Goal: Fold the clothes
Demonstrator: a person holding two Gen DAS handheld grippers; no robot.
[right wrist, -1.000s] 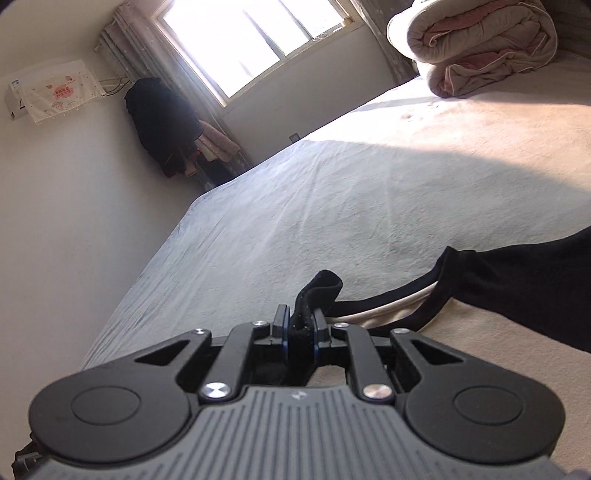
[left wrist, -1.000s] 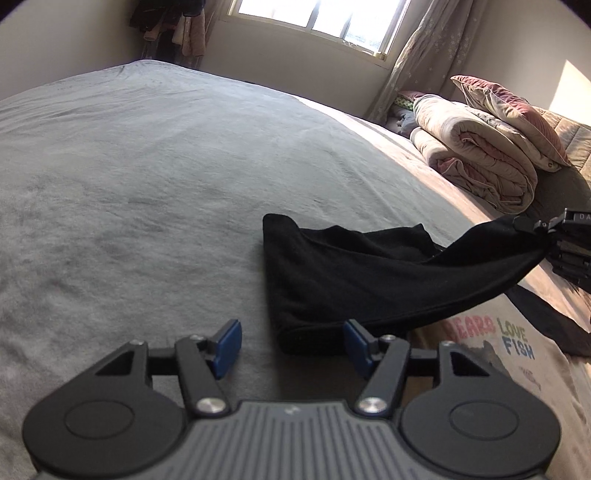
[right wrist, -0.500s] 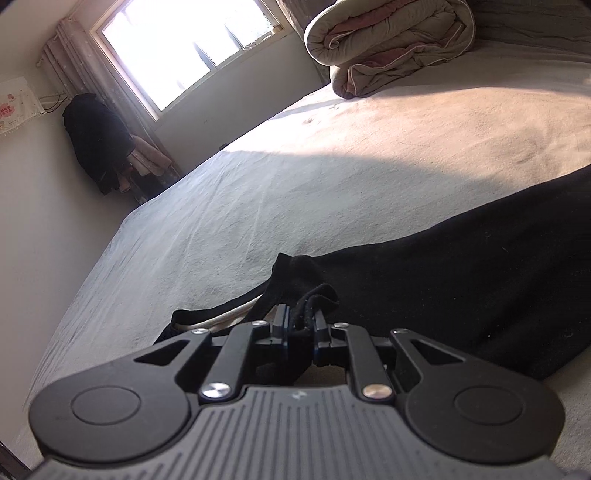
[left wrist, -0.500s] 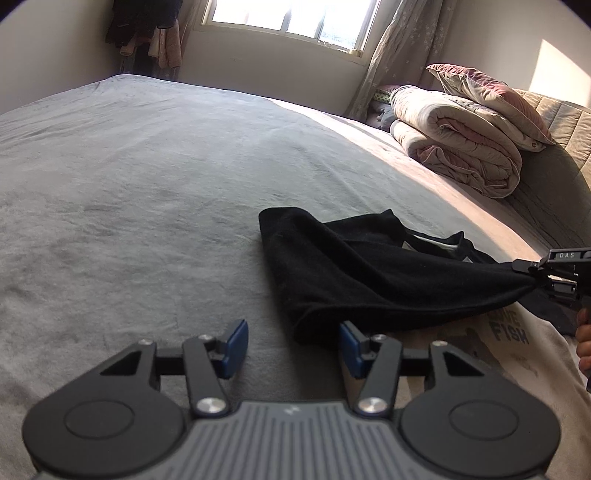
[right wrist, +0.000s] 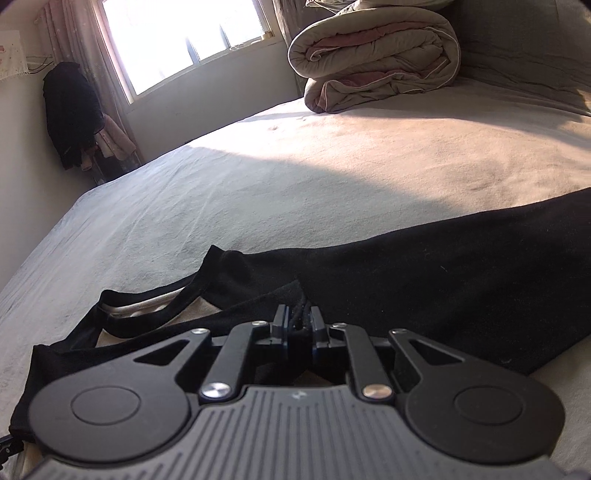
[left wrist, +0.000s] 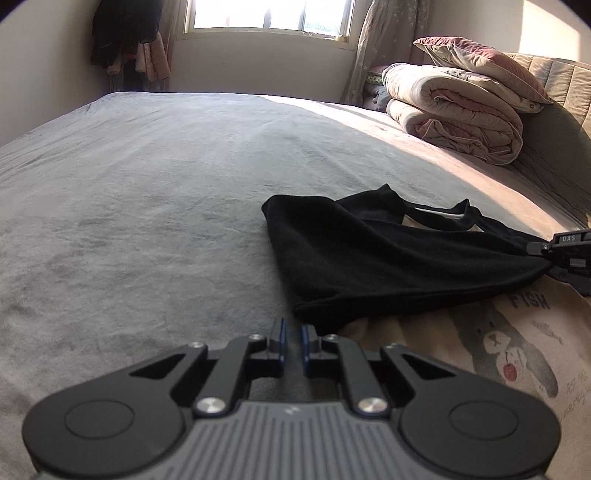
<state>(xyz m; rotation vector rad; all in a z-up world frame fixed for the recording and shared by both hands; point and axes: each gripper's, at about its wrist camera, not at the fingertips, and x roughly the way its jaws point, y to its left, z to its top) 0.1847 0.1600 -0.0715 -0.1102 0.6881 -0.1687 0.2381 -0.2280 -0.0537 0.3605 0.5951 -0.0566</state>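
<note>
**Right tongs pinching the black sleeve, left tongs nearly closed over the bed**

You are holding the right gripper [right wrist: 297, 320] low over the shirt [left wrist: 491, 354], and its jaws are clamping a bunched bit of the black sleeve [right wrist: 443, 280] — dark fabric is filling the narrow gap between the blue pads. From the left wrist view the same right gripper [left wrist: 554, 254] is showing at the right edge, with the black sleeve [left wrist: 369, 258] stretching from it across the shirt's chest toward the left.

Your left gripper [left wrist: 292, 343] is hovering just beside the sleeve's folded lower edge, over the grey bedcover [left wrist: 147, 221]. Its jaws are standing drawn in to a thin slit, and only grey is showing through the slit, so they are gripping nothing.

The shirt is lying flat on the bed — cream body with a bear print [left wrist: 506, 350] and lettering reading "FISH", black collar [right wrist: 147, 302] and black sleeves. The sleeve is lying folded over the cream front, just below the collar.

At the far side of the bed a rolled quilt [left wrist: 454, 110] is sitting with a pillow [left wrist: 480, 62] on top of it. Dark clothes [right wrist: 72, 114] are hanging in the corner beside the window [left wrist: 269, 14].
</note>
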